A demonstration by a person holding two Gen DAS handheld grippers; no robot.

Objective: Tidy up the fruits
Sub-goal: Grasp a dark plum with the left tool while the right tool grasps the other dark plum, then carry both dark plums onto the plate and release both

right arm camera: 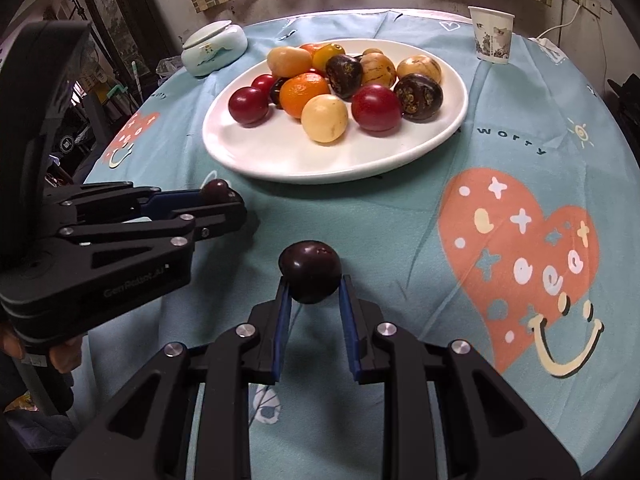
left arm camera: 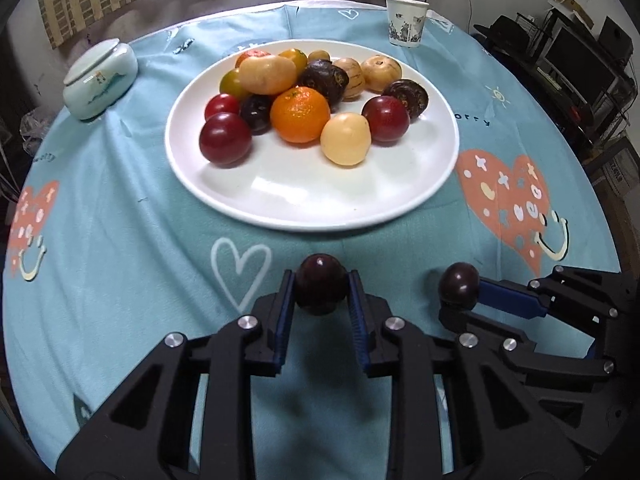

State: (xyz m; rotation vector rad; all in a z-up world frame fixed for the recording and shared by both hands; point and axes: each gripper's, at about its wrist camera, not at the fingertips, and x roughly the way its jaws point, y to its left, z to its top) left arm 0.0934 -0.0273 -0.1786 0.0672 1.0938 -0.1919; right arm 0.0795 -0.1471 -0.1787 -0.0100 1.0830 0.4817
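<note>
A white plate in the middle of the table carries several fruits: red plums, an orange tangerine, pale yellow fruits and dark purple ones. My left gripper is shut on a dark plum, just in front of the plate's near rim. My right gripper is shut on a second dark plum, held above the tablecloth. Each gripper shows in the other's view: the right gripper with its plum at the right, the left gripper with its plum at the left.
A paper cup stands at the table's far right edge. A lidded pale ceramic jar sits at the far left. The round table wears a light blue cloth with heart prints. Dark furniture surrounds it.
</note>
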